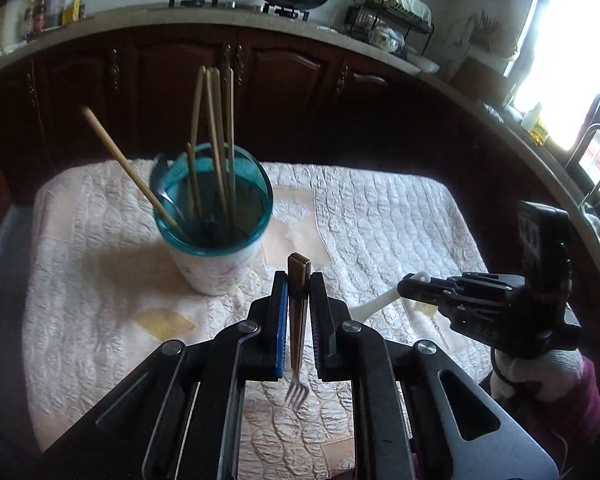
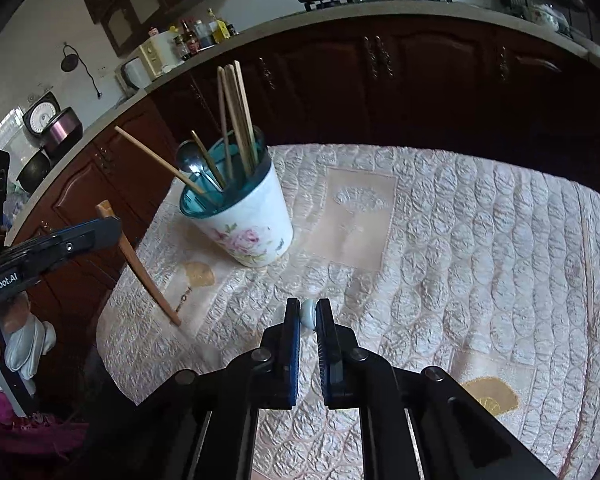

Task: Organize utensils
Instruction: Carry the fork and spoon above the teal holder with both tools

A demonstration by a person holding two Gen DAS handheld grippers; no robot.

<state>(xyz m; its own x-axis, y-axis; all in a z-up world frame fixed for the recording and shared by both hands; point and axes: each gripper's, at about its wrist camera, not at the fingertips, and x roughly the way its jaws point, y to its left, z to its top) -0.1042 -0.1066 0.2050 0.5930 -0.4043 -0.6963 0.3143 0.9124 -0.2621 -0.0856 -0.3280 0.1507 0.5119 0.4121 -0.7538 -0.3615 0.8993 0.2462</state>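
Steel fork [image 1: 298,394] tines only in left view (both hand-held grippers clenched: fork, white spoon [image 1: 374,304]).

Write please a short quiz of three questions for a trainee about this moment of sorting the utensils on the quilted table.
1. True or false: the left gripper is shut on the wooden-handled metal fork, with the tines toward the camera.
2. What does the right gripper hold? A) a bamboo chopstick B) the white plastic spoon C) nothing
3. Fill in: the bamboo chopsticks and a metal spoon stand in the flowered white cup with a ____ rim.

Key: 1 true; 2 B; 3 teal (blue-green).
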